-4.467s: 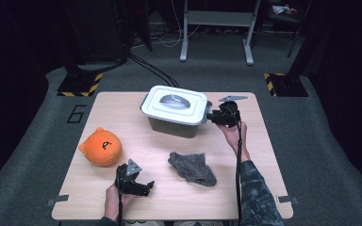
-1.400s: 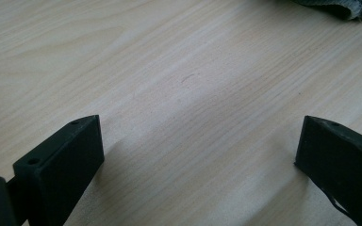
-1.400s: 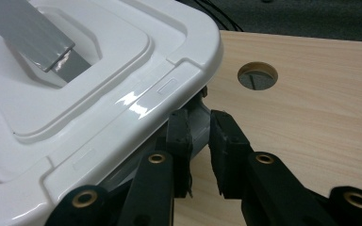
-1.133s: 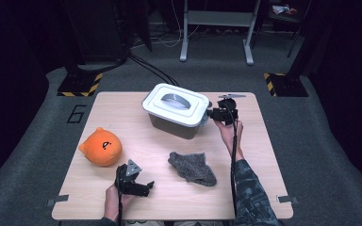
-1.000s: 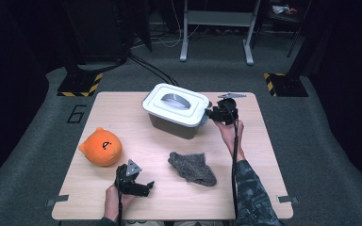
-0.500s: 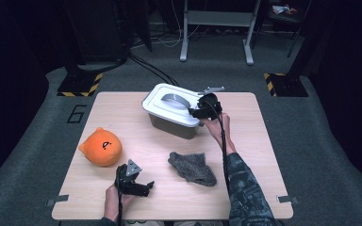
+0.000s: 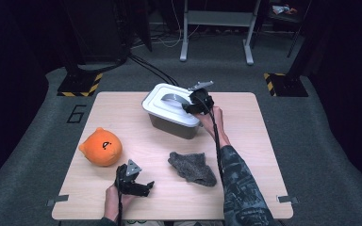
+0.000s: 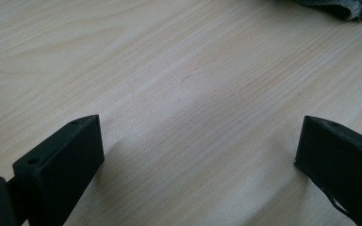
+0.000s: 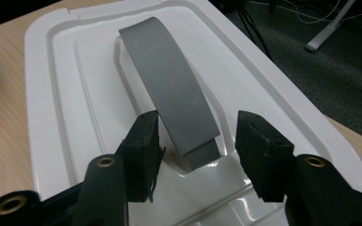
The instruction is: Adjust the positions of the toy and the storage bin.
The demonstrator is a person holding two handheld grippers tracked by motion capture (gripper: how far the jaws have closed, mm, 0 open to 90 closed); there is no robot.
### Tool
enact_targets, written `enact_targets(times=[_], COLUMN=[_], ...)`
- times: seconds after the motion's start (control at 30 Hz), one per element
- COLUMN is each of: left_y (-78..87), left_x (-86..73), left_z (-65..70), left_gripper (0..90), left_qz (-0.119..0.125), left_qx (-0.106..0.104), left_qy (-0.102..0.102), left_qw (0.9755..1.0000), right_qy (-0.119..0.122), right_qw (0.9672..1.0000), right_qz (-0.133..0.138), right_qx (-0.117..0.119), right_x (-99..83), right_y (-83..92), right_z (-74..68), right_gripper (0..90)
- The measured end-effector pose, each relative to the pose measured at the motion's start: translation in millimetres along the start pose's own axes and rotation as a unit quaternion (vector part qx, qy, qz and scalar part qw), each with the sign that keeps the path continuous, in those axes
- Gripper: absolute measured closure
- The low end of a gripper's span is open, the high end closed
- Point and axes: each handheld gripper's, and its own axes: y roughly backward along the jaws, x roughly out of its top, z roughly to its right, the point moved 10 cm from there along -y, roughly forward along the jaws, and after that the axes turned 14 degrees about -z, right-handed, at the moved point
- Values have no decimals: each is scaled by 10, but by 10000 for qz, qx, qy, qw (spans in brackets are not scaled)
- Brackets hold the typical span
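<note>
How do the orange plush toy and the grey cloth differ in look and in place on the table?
The orange plush toy is round, plump and bright, with a small dark mark on top; the grey cloth is dull, crumpled and lies low. The orange plush toy sits near the table's left edge; the grey cloth lies near the middle, in front of the white bin. Both look soft, and no gripper touches either.

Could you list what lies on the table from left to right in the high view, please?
Orange plush toy → left gripper → grey cloth, with the white-lidded box farther back and the right gripper over its lid.
</note>
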Motion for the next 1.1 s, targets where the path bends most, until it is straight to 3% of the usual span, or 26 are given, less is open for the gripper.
enact_targets(times=[0.2,0.33,0.53,1.1], left_y=[0,0,0,0], left_x=[0,0,0,0], left_z=[1,0,1,9], left_gripper=[12,12,12,12], left_qz=[3,3,2,-1], left_qx=[-1,1,-1,-34], left_qy=[3,2,4,40], left_qw=[10000,10000,10000,10000], right_qy=[102,42,226,44], right_qw=[9999,9999,9997,10000], right_qz=[-36,-42,-29,-64], right_qx=[46,83,40,29], right_x=[27,12,-9,-228], right_y=[-59,-57,-36,131], right_z=[-21,-33,-17,59], right_gripper=[585,597,606,614])
